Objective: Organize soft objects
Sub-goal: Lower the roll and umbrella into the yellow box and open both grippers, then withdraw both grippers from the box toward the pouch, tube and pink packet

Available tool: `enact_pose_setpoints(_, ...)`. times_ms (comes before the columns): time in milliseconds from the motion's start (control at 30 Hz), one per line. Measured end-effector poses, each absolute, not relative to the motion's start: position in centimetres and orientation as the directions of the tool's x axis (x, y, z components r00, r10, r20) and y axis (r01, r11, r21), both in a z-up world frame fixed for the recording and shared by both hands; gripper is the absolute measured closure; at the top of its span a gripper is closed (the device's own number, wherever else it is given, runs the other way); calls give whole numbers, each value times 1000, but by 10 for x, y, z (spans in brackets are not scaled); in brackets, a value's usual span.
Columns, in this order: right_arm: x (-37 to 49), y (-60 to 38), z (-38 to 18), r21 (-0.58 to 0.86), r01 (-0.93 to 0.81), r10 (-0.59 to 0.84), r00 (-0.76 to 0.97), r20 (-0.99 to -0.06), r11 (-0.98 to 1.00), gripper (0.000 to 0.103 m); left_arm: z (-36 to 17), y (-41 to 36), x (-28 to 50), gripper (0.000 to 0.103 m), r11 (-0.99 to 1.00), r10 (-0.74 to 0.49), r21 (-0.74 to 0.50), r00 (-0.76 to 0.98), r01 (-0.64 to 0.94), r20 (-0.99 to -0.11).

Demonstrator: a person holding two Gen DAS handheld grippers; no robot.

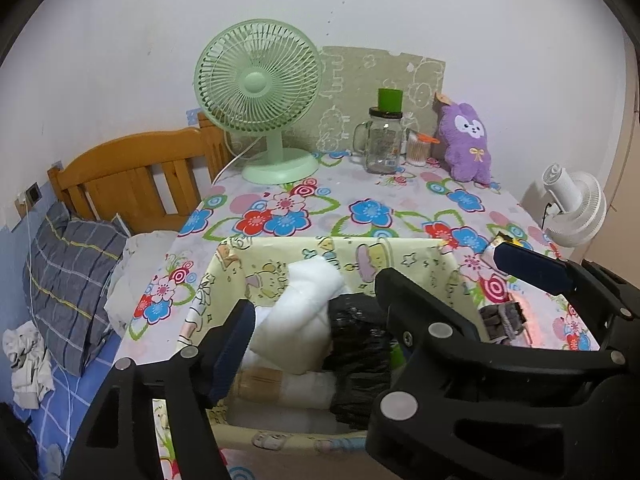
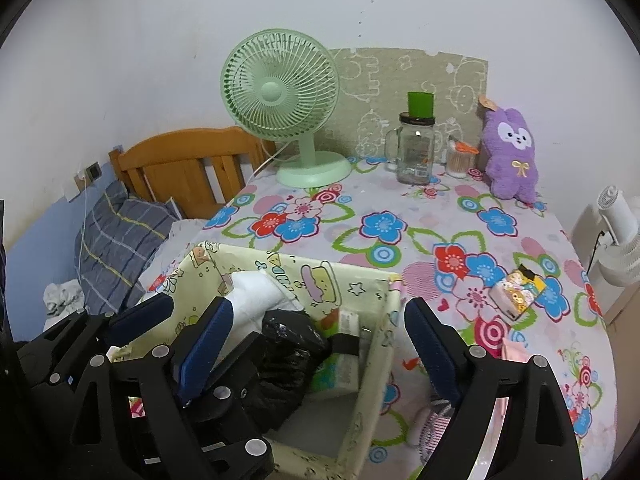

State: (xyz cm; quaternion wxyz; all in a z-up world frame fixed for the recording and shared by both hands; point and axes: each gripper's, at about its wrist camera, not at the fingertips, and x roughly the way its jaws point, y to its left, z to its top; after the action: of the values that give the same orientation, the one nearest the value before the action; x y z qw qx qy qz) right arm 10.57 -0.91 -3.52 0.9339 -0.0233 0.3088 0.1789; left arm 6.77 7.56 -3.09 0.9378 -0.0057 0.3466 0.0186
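Observation:
A pale yellow cartoon-print fabric box [image 1: 320, 254] [image 2: 280, 272] stands on the flowered table. Inside lie a folded white cloth [image 1: 298, 320] [image 2: 256, 300] and a crumpled black plastic bag [image 1: 360, 352] [image 2: 288, 352]. My left gripper [image 1: 372, 308] is open over the box, its left finger [image 1: 234, 344] inside the left wall. My right gripper [image 2: 316, 348] is open above the box's right wall, its right finger [image 2: 430, 348] outside it. A purple plush rabbit [image 1: 466, 140] [image 2: 510, 152] sits at the back. A pink striped soft item [image 2: 436, 424] lies beside the box.
A green fan [image 1: 260, 96] [image 2: 280, 100], a glass jar with green cup [image 1: 384, 140] [image 2: 416, 148] and a cotton-swab tub [image 2: 458, 162] stand at the back. A small cartoon packet [image 2: 518, 290] lies right. A white fan [image 1: 576, 208] stands off the right edge; bed and pillow [image 1: 68, 280] left.

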Motion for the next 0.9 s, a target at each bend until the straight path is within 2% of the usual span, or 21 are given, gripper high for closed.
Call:
enact_pose_setpoints(167,96,-23,-29,74,-333,314,761,-568,940,9,-24,64,61,22,1000,24,3,776,-29,-630)
enact_pose_setpoints(433,81,-46,-19,79,-304,296,786,-543,950,8,-14,41,50,21,1000,10,8,799,-7,-601)
enact_pose_setpoints(900,62,-91,-11,72,-234,237,827,-510,970,3,-7,-1,37,13,999,-18,18,825,34,-565)
